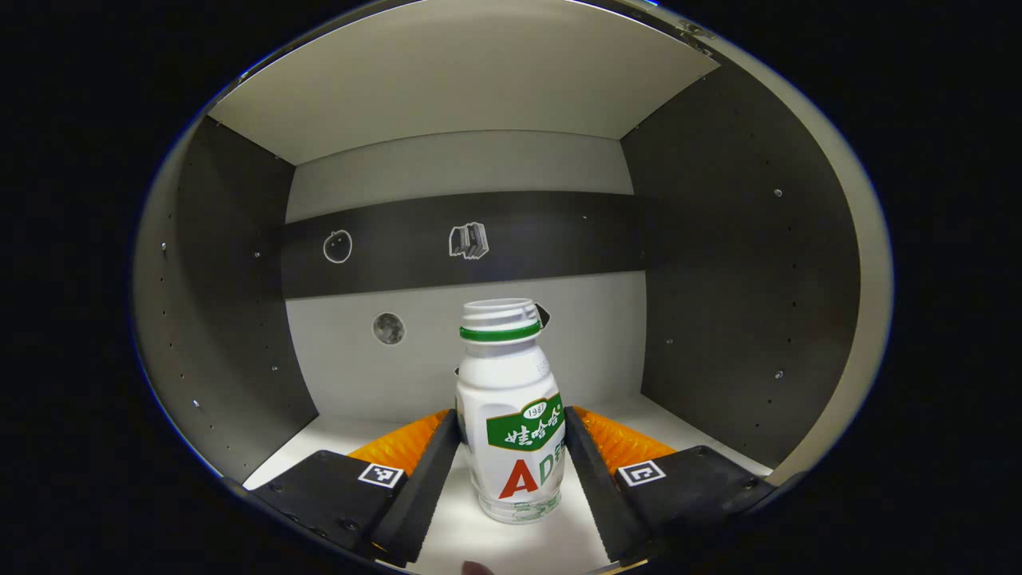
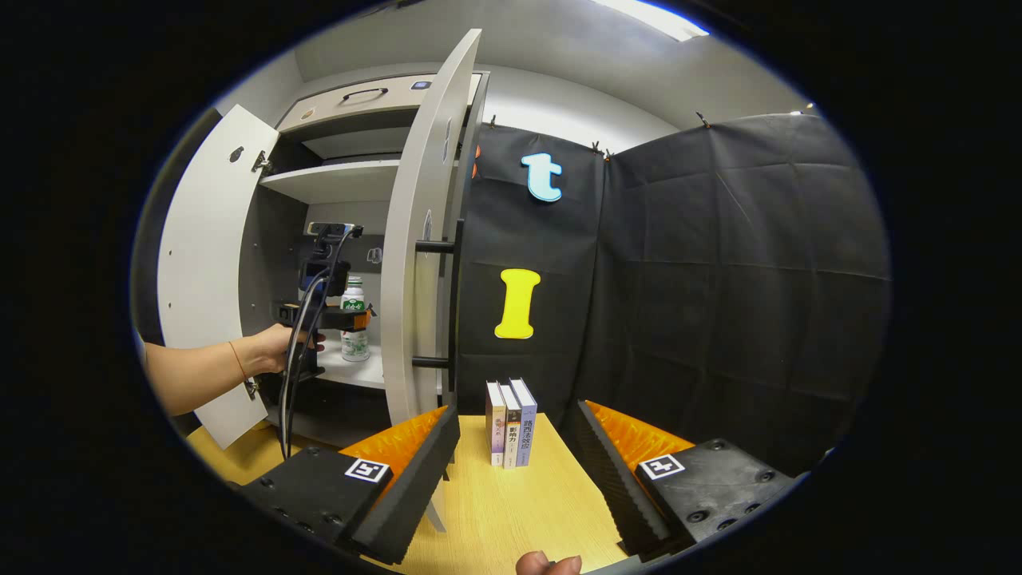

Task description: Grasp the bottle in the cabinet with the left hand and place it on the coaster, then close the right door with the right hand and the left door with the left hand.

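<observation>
A white bottle [image 1: 511,399] with a green label and green neck ring stands upright on the white cabinet shelf [image 1: 335,435]. My left gripper [image 1: 511,419] reaches into the cabinet, and its two black pads press against the bottle's left and right sides. From the right gripper view, a hand [image 2: 271,351] holds the left gripper [image 2: 345,318] around the bottle [image 2: 352,297] inside the cabinet. My right gripper [image 2: 517,411] is open over the wooden table [image 2: 511,503], holding nothing. Both doors stand open: the left door [image 2: 207,271] and the right door [image 2: 423,239] with its black handle [image 2: 455,295].
Three books [image 2: 511,423] stand upright on the table just ahead of the right gripper. The cabinet's dark side walls [image 1: 734,303] close in on both sides of the left gripper. A shelf [image 2: 335,180] sits above the bottle's compartment.
</observation>
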Demonstrator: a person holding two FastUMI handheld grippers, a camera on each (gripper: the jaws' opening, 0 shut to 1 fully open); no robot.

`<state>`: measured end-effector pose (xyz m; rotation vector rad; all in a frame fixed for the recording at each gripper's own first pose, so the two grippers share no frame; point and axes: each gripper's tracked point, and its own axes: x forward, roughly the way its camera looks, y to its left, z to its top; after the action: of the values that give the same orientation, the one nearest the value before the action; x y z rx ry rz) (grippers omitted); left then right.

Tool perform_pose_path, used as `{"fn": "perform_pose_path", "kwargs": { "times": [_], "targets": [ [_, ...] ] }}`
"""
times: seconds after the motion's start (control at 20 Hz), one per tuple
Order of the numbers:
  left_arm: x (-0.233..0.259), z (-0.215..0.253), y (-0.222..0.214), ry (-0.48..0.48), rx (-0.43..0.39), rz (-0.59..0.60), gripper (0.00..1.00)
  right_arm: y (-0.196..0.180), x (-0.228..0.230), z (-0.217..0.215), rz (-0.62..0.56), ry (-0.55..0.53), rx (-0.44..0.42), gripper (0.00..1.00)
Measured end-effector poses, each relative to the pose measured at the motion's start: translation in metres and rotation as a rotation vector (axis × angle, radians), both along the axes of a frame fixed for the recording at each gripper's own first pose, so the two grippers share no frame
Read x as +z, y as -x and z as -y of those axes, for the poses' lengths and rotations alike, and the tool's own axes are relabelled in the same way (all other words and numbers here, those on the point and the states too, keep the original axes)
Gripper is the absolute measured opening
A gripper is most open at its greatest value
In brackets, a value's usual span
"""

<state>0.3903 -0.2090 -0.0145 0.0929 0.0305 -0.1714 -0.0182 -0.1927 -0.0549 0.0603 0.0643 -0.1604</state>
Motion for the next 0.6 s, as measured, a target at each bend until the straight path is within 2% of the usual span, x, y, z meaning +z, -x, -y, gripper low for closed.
{"fn": "perform_pose_path", "kwargs": {
  "times": [0.2,0.6],
  "targets": [
    [0.004,-0.003,0.009,-0.001,0.005,-0.008,0.80,0.003,0.001,-0.003,0.001,-0.006,0.001,0.97],
    [0.058,-0.030,0.103,0.048,-0.044,0.080,0.80,0.019,0.019,-0.033,0.050,-0.005,0.030,0.98]
  ]
}}
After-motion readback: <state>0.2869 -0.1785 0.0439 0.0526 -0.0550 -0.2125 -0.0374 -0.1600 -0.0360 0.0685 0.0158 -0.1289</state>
